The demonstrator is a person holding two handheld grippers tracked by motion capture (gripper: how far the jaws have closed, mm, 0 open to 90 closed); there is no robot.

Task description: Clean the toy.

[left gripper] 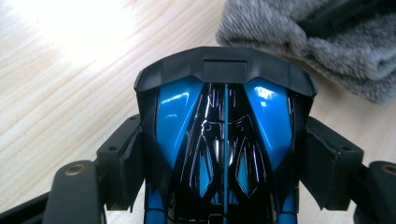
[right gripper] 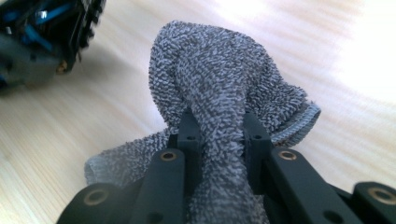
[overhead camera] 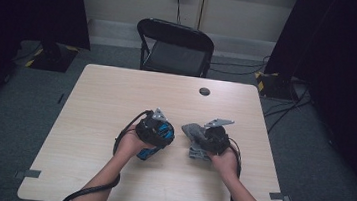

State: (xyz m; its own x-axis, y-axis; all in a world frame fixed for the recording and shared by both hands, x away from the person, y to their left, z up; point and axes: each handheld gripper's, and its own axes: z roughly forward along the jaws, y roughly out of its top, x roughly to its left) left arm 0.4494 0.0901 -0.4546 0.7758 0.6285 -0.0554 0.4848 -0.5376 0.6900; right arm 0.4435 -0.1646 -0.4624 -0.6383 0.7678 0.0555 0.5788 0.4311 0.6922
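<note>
Table of pale wood on grey carpet, a black folding chair behind it.
Left gripper clamps a blue-and-black toy car, glossy in the left gripper view; just beside it, the right gripper pinches a bunched grey towel, looped pile clear in its own view.

We reach both forearms in from the near edge, wrists angled inward so the two grippers face each other. Our left gripper has its jaws spread wide, clamping from both sides. Our right gripper has its jaws pinched nearly together, pads pressing.
</note>
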